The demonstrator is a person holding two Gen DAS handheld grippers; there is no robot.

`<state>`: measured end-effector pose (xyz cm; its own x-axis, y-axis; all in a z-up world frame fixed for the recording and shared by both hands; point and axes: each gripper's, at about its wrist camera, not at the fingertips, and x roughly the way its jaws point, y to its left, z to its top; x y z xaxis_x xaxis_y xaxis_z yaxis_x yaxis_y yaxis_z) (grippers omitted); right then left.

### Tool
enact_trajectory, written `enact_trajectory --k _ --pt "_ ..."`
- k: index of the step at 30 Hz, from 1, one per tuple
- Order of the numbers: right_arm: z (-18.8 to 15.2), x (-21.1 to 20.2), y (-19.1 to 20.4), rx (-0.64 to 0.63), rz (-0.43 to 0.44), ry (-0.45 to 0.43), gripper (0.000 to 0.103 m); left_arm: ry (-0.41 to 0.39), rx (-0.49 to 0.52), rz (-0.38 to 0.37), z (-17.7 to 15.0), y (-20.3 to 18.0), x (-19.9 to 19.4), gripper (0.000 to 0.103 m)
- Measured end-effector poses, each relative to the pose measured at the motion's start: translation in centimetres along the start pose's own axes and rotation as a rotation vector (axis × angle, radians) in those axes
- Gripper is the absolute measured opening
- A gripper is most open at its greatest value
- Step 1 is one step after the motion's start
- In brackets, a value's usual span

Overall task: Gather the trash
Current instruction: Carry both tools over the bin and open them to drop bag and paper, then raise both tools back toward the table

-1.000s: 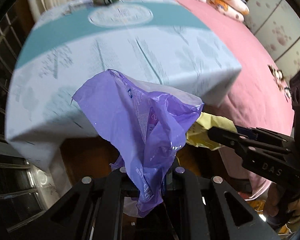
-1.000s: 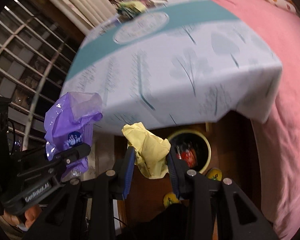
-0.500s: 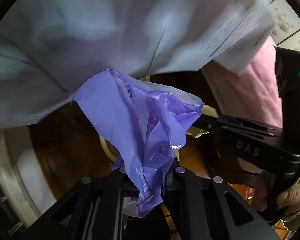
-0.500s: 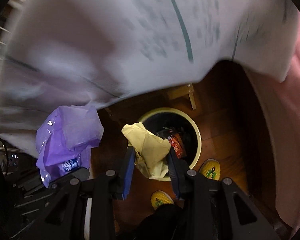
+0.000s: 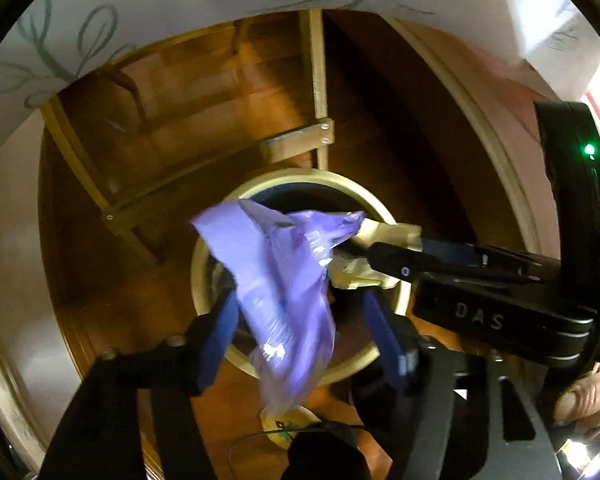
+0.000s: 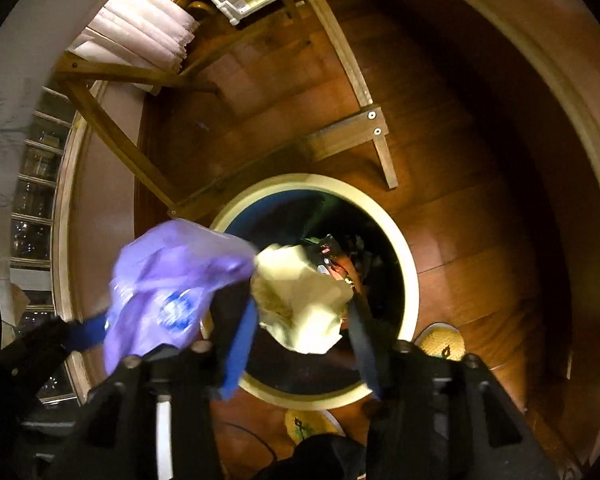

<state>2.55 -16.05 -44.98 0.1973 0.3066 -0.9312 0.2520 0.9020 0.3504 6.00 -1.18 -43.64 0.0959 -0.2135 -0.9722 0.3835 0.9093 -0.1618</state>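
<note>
Crumpled purple plastic wrapper (image 5: 280,280): seen loose and blurred between the spread blue-padded fingers (image 5: 220,320) of the left gripper (image 5: 300,320); half a second ago it was pinched fast there, so it is judged to be released and dropping; it is placed above the near-left rim of the round cream-rimmed waste bin (image 5: 204,272), partly over the opening.

Crumpled pale yellow paper (image 6: 304,300): found between the fingers of the right gripper (image 6: 304,344), which are now parted wider than the paper where they were pressed on it a moment earlier; no contact on the right finger can be made out, so the paper is likewise judged released; it is placed over the bin's opening, nearer the middle than the wrapper.

Waste bin: dark inside, with red and black packaging (image 6: 336,260) already lying in it; stood on the brown wooden floor (image 6: 460,160), under a table's wooden leg frame (image 6: 340,136) and the hanging edge of a white leaf-printed tablecloth (image 5: 100,20); both grippers were swung down from the tabletop to this spot within the last second.

Meaning for the task: two pieces are taken as nearly binned; the wrapper's landing near the rim is the point of doubt.

Yellow slippers (image 6: 440,344): noted at the bin's near edge.
</note>
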Motion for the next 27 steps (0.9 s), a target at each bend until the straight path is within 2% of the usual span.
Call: enact_trajectory --k 6,11,17,27 --pt "0.3 -1.0 0.2 -0.02 -0.006 -0.029 0.054 -0.027 -0.051 0.038 0.0 1.9 -1.0 0.082" --pt "0.4 -3.0 1.0 -0.047 -0.027 -0.069 0.054 -0.072 -0.092 0.061 -0.1 2.3 -3.8 0.086" --pt "0.1 -6.8 2.2 -0.051 -0.038 -0.071 0.054 -0.106 -0.114 0.077 0.4 1.7 -9.4 0.088" --pt "0.0 -17.3 6.9 -0.084 -0.048 -0.103 0.054 -0.159 -0.139 0.094 0.9 1.4 -21.8 0.089"
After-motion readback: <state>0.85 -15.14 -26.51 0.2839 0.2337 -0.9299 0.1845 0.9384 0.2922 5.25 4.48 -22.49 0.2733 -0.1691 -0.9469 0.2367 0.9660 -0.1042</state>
